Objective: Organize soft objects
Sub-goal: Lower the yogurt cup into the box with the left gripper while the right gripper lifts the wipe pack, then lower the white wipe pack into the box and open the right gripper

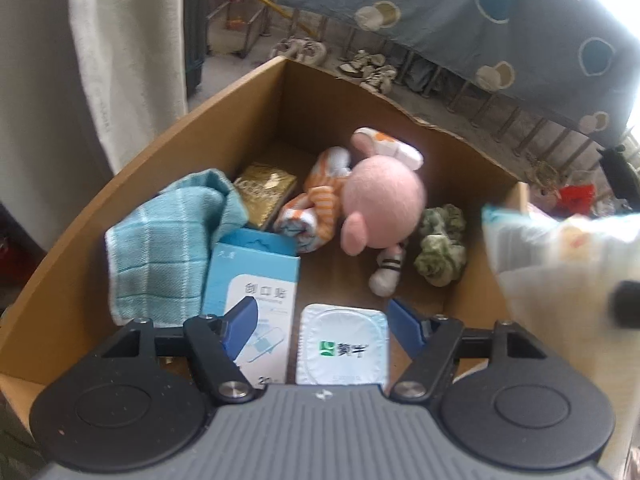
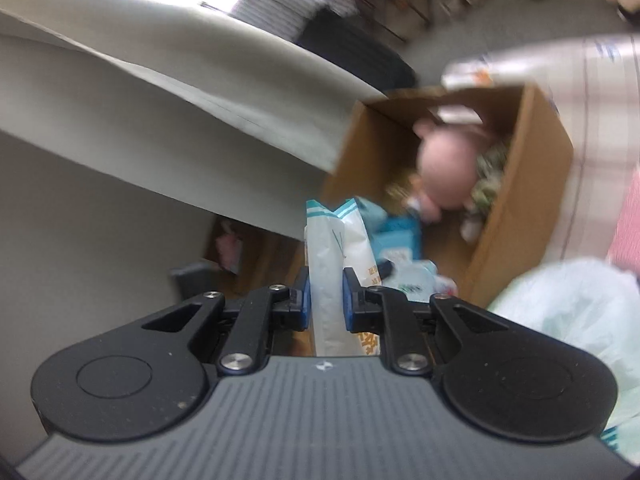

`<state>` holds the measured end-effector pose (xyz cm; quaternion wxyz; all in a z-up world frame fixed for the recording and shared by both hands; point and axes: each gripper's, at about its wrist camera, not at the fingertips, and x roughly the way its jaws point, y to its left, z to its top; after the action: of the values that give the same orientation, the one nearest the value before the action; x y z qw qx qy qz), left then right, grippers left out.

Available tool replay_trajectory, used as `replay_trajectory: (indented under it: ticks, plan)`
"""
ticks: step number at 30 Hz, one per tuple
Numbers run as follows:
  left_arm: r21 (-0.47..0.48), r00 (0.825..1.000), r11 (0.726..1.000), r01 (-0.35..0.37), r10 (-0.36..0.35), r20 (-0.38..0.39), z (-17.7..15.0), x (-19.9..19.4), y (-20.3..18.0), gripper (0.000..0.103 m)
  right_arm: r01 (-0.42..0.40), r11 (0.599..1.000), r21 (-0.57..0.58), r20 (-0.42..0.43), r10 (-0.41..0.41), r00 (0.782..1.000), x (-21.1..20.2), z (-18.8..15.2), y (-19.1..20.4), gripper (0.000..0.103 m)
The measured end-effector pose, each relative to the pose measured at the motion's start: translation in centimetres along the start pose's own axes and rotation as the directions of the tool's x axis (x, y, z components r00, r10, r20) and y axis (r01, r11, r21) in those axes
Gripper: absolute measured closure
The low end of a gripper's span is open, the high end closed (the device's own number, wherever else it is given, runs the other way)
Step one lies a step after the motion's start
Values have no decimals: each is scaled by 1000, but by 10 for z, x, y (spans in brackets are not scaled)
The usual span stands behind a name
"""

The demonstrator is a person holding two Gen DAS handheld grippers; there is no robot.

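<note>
An open cardboard box (image 1: pixel 208 120) holds a pink plush toy (image 1: pixel 380 208), a teal checked towel (image 1: pixel 168 248), an orange-striped cloth roll (image 1: pixel 316 208) and a green scrunchie (image 1: pixel 442 244). Also inside are a blue plaster box (image 1: pixel 256 280), a gold packet (image 1: pixel 264 194) and a white sealed cup (image 1: pixel 344 344). My left gripper (image 1: pixel 324 324) hangs open above the box's near end, its pads touching nothing. My right gripper (image 2: pixel 327 300) is shut on a white soft packet (image 2: pixel 326 264) with teal trim, left of the box (image 2: pixel 520 200). The plush (image 2: pixel 448 168) looks blurred there.
A blurred white pack (image 1: pixel 560 264) fills the right edge of the left wrist view. A pale cloth (image 2: pixel 160 112) hangs over the box's left side. A light green plastic bag (image 2: pixel 572 312) lies at lower right. Shoes (image 1: pixel 368 68) sit on the floor beyond the box.
</note>
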<state>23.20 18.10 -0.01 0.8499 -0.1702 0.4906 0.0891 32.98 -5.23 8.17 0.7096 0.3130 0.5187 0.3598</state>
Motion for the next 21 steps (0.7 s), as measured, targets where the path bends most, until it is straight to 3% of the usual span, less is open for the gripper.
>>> replay_trajectory:
  ticks: [7,12,18,21]
  plan:
    - [-31,1000,999,11,-11,-15,-1,6,10,32,134,989,68,35,-136,990,19,5,5,89]
    - [-31,1000,1000,1,-1,-1,0,4,11,31,223,972,71,110,-230,967,31,6,14,89]
    - [-43,1000,999,-12,12,1,0,4,16,31,377,925,-43,59,-375,925,57,4,20,85]
    - [-42,1000,999,-14,14,-1,-2,2,16,31,385,921,-65,31,-384,923,59,1,18,77]
